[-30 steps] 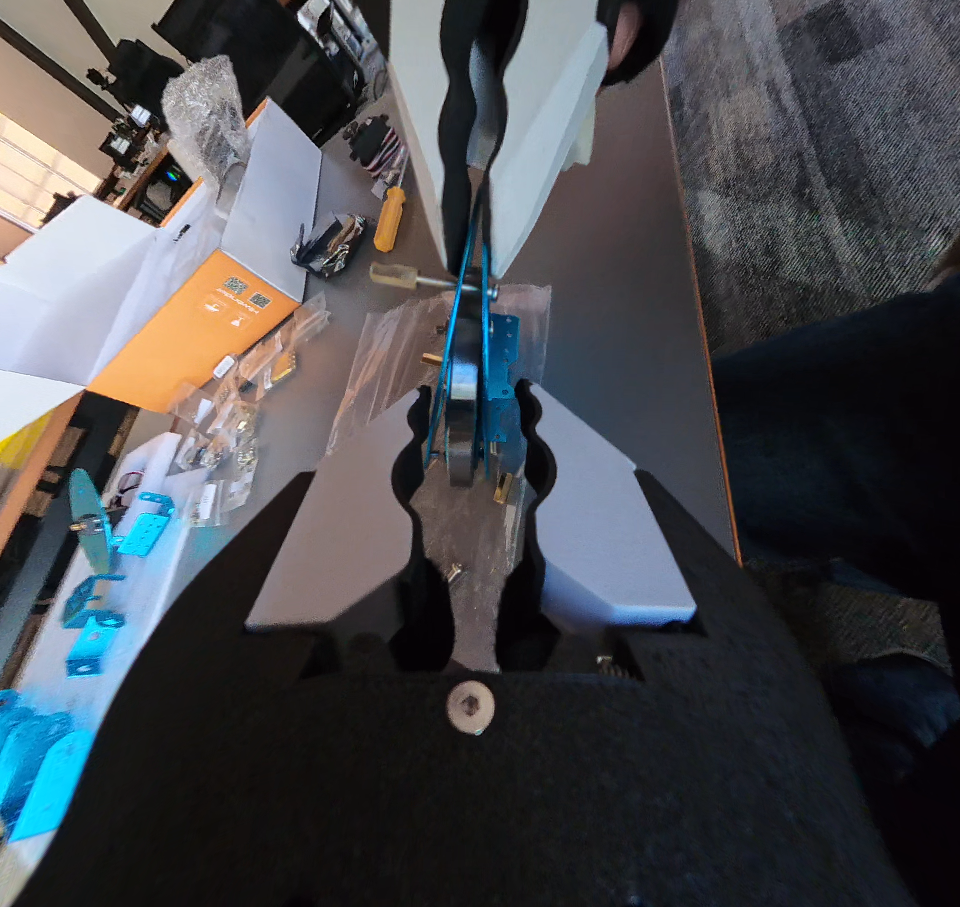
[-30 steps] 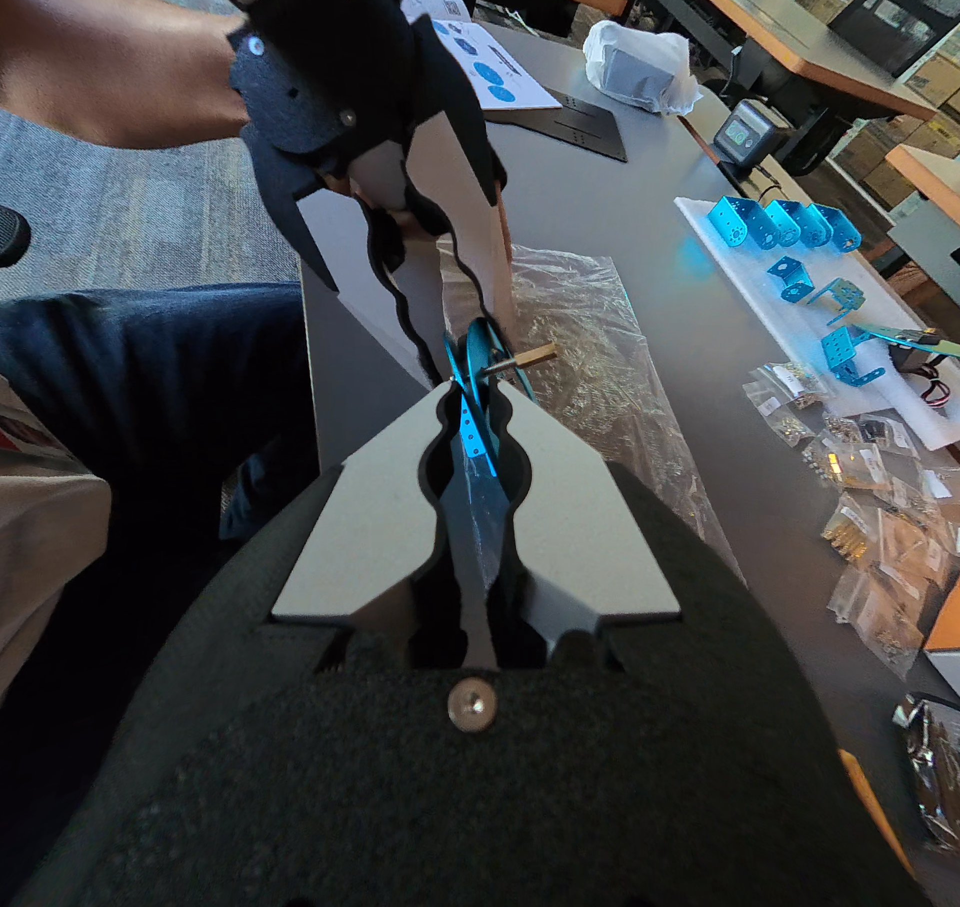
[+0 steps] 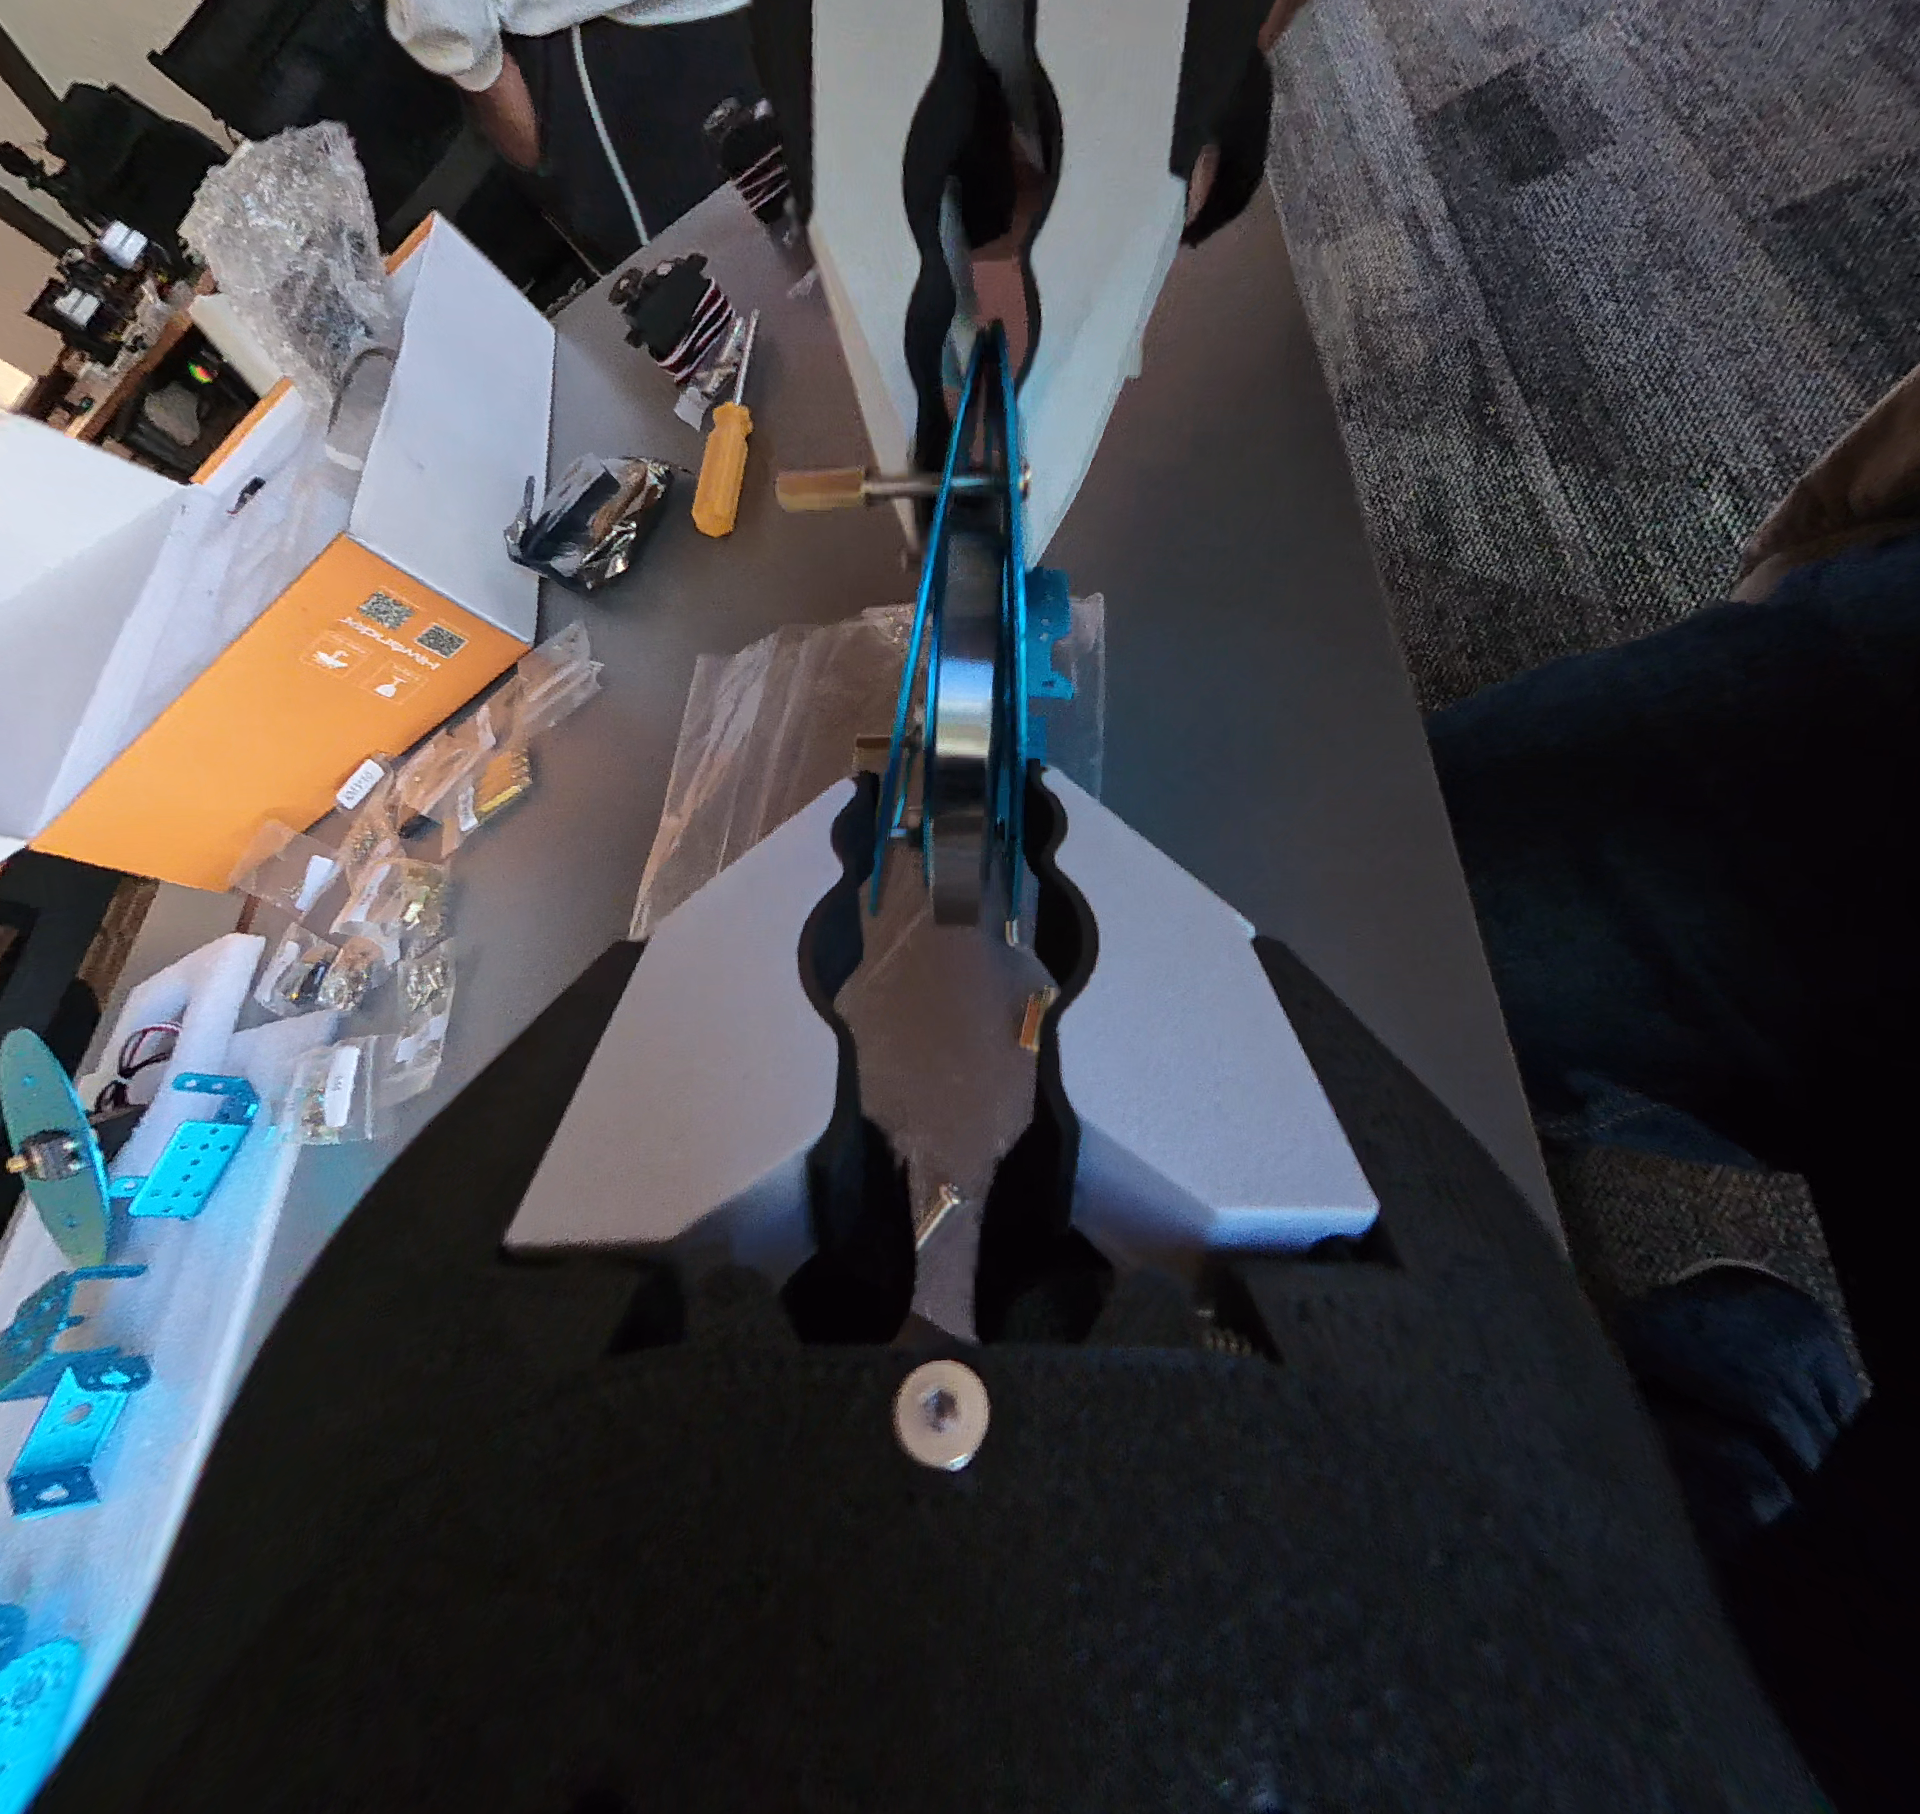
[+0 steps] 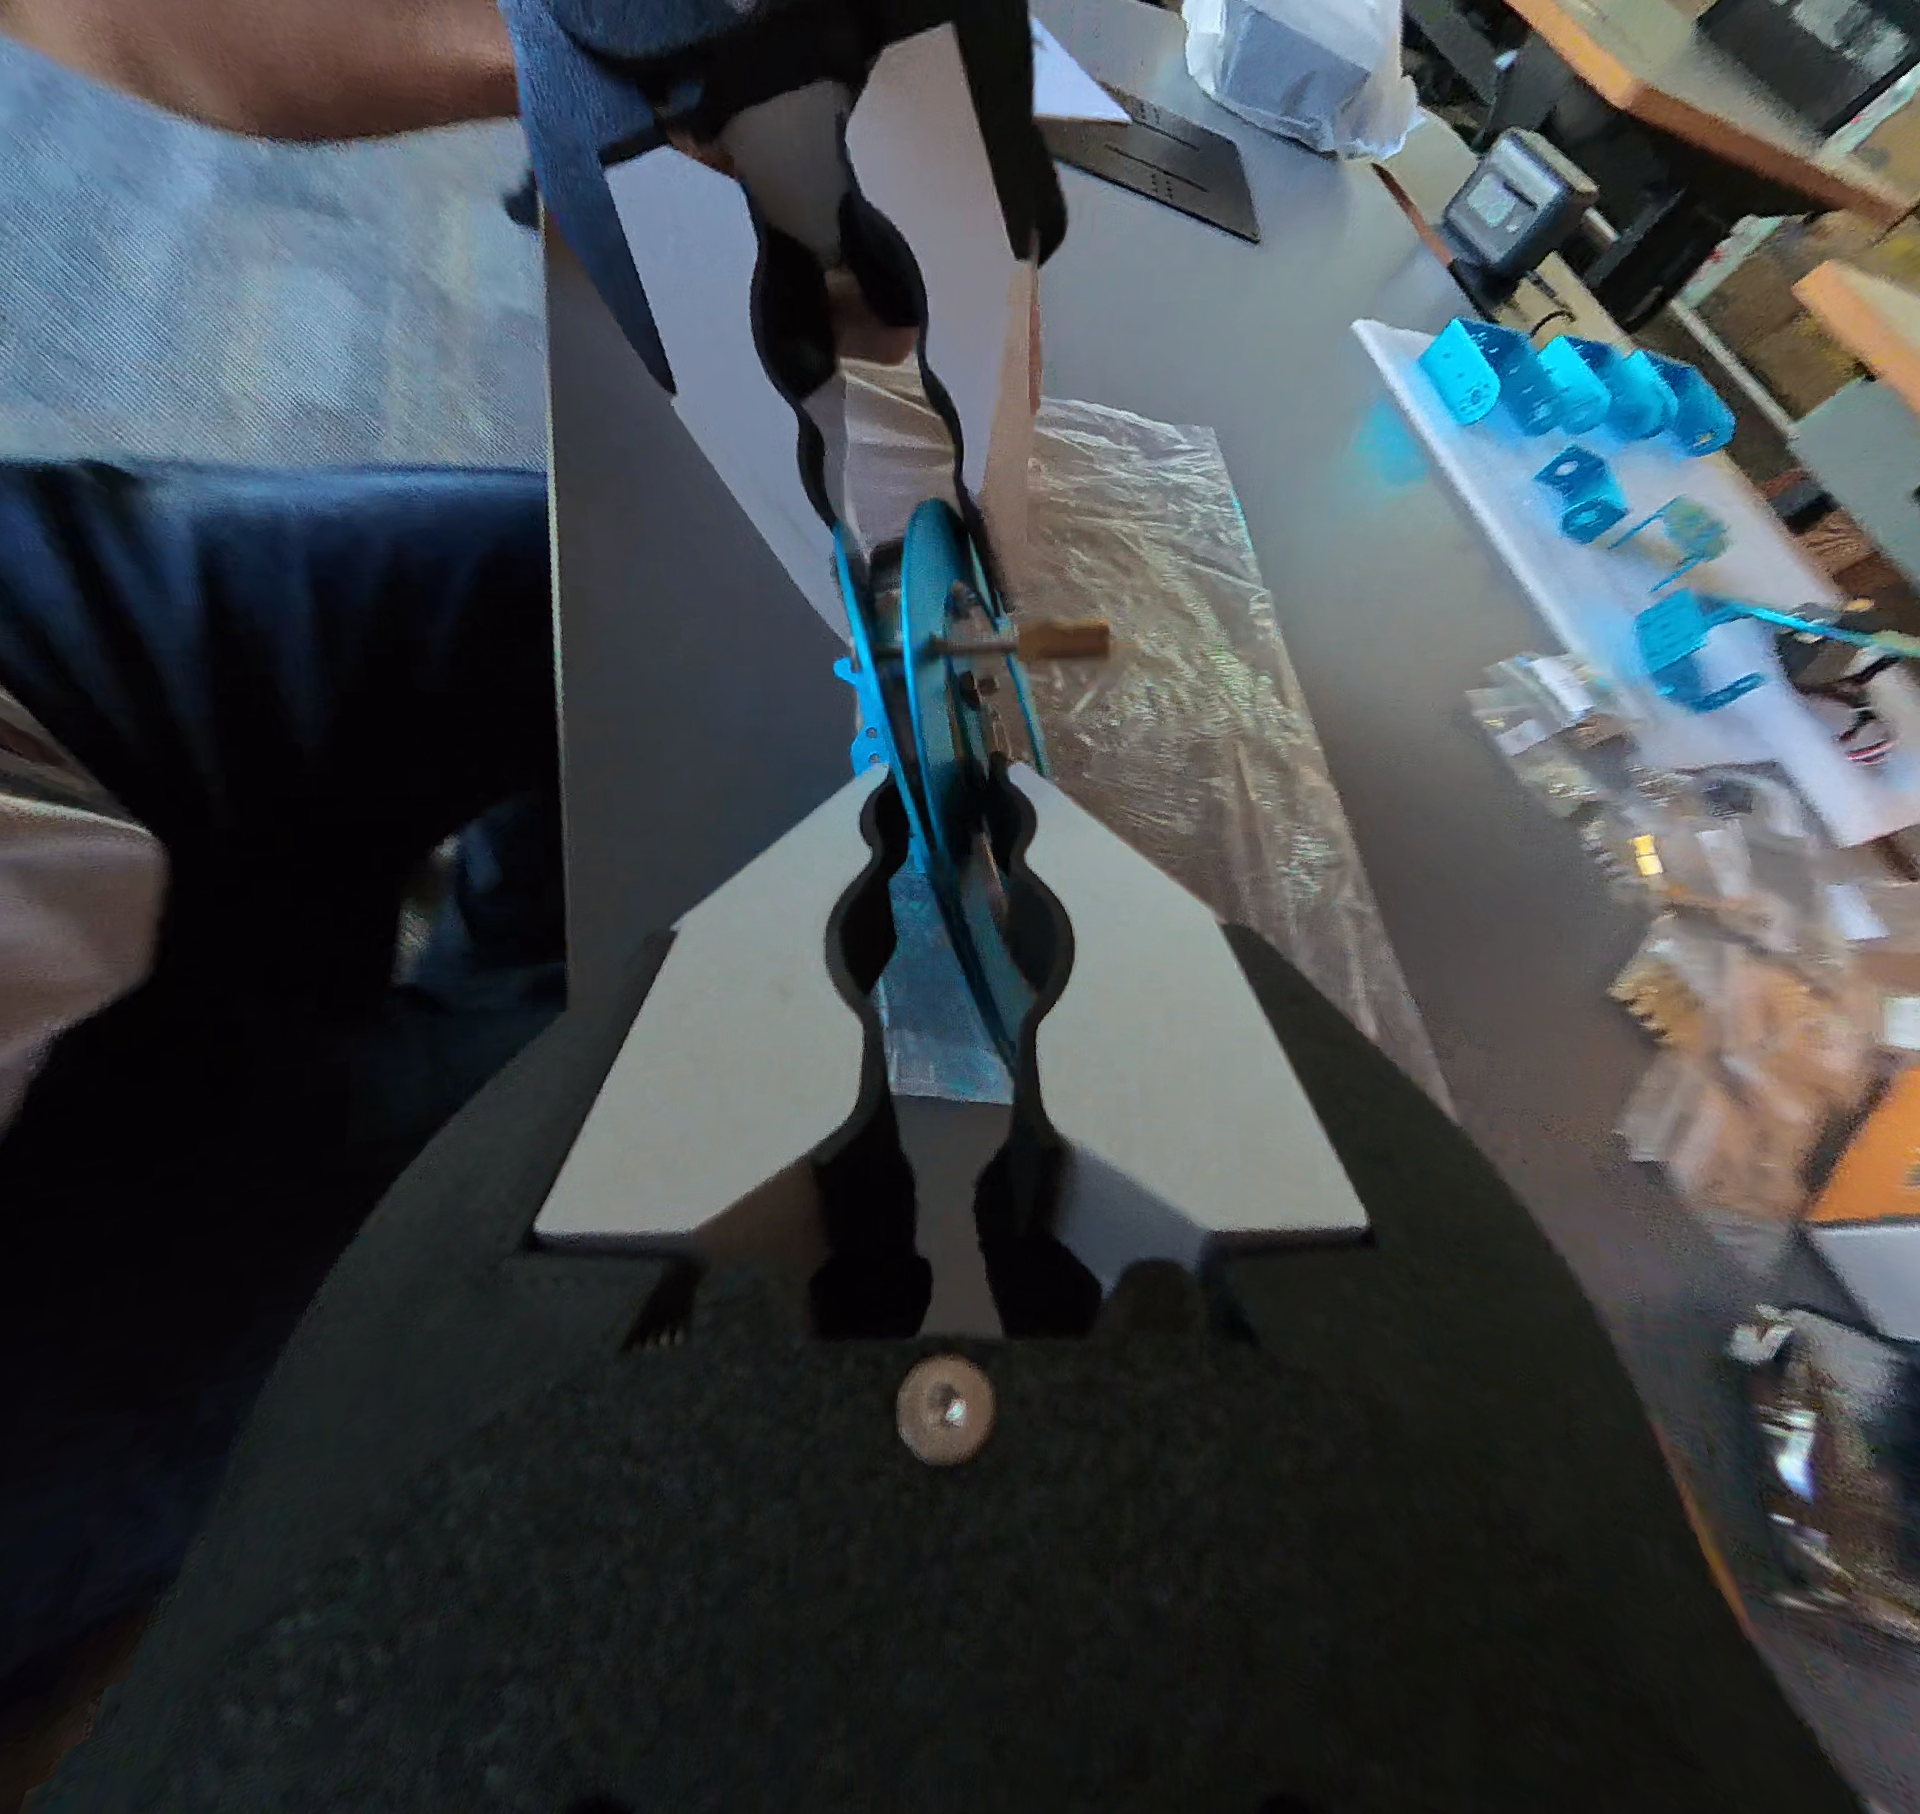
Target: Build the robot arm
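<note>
A blue metal disc assembly (image 3: 961,684), two thin discs with a grey ring between them and a brass standoff (image 3: 821,491) sticking out sideways, is held edge-on above the grey table (image 3: 1226,725). My left gripper (image 3: 951,788) is shut on its near edge. My right gripper (image 3: 977,517) reaches in from the far side and is shut on the opposite edge. In the right wrist view the right gripper (image 4: 943,782) clamps the assembly (image 4: 935,684), and the left gripper (image 4: 914,538) faces it from above.
A clear plastic bag (image 4: 1174,684) lies under the assembly. An orange screwdriver (image 3: 722,481), an orange and white box (image 3: 270,694), small bags of screws (image 3: 395,891) and blue brackets (image 4: 1579,393) on white foam lie beyond. A person's leg (image 3: 1714,829) is by the table edge. Spacing between my two grippers at the tips: around 4 centimeters. Both grippers' tips are roughly 25 centimeters from the orange screwdriver (image 3: 722,481).
Both grippers have moved with the assembly and both views have shifted. The discs now sit deeper between the right gripper's fingers. A standing person has come into the left wrist view.
</note>
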Tool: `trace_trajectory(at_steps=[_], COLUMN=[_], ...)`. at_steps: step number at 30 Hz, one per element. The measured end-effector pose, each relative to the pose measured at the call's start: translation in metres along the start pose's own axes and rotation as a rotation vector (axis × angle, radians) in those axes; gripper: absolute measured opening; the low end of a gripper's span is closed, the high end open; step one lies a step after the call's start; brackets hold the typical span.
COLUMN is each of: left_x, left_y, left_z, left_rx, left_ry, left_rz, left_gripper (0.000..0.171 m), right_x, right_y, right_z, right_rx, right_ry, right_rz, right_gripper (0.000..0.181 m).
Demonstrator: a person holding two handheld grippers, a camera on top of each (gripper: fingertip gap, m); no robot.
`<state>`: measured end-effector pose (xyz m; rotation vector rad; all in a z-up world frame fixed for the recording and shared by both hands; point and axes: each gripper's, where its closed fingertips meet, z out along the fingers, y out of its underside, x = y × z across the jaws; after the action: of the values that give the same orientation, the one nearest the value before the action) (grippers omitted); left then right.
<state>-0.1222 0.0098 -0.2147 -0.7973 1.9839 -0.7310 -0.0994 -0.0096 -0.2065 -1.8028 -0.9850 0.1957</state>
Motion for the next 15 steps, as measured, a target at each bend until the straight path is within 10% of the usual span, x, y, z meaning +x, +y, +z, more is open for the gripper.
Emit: trace_trajectory(at_steps=[15], left_x=[-0.001], left_y=[0.027], left_z=[-0.009], left_rx=[0.111], left_ry=[0.245], left_rz=[-0.524], left_gripper=[0.029], right_x=[-0.004], right_y=[0.01], right_z=[-0.012], right_rx=[0.066], right_ry=[-0.004], right_rz=[0.103], right_gripper=[0.016])
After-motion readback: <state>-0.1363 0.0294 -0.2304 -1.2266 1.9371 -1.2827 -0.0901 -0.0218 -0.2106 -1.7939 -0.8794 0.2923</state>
